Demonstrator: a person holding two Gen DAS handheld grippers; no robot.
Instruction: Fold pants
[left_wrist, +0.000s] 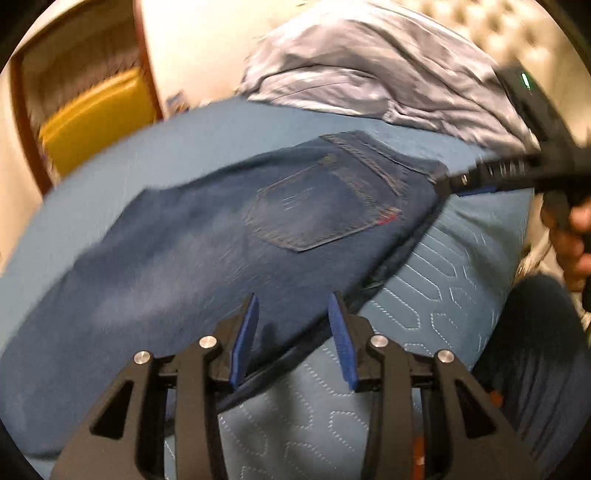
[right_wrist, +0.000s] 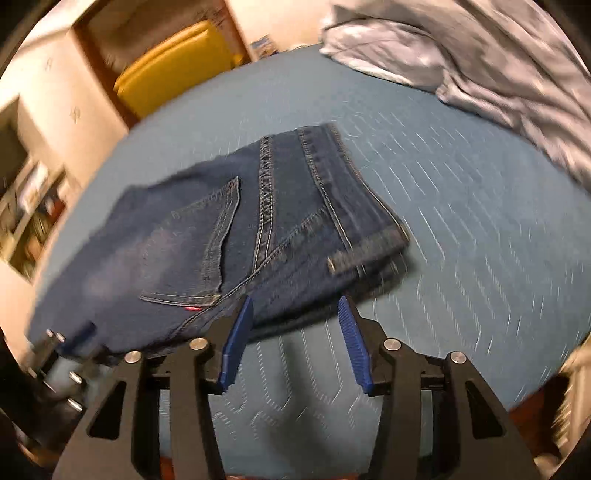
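Observation:
Dark blue jeans lie folded lengthwise on the blue quilted bed, back pocket up. In the right wrist view the jeans show the waistband end and seams. My left gripper is open, empty, hovering over the jeans' near edge. My right gripper is open, empty, just above the waistband edge. The right gripper also shows in the left wrist view at the waistband corner. The left gripper shows at the lower left of the right wrist view, beside the jeans.
A crumpled grey-blue blanket lies at the far side of the bed. A yellow chair and wooden frame stand beyond the bed. A shelf is on the left. The person's leg is at right.

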